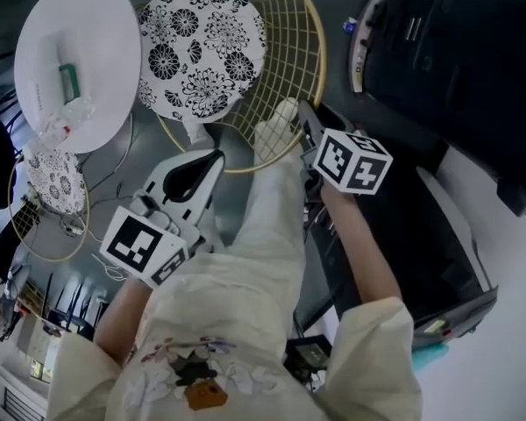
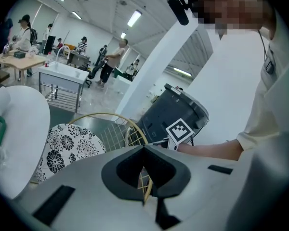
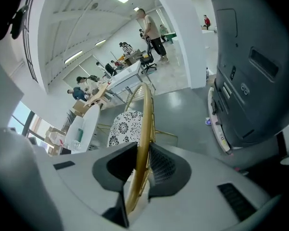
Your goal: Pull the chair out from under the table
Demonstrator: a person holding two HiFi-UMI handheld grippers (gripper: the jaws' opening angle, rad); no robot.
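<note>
Bright, even light comes from ceiling strip lights (image 2: 135, 18); shadows are soft and the floor (image 3: 183, 105) shines. Both gripper views bulge fisheye-style with dark corners, and the close foreground is blurred.

A dark machine (image 1: 456, 60) crowds the right, leaving a narrow floor (image 1: 337, 7) strip beside the gold backrest (image 1: 289, 51); the floral seat (image 1: 202, 46) sits at the white bench (image 1: 105, 24) edge.
</note>
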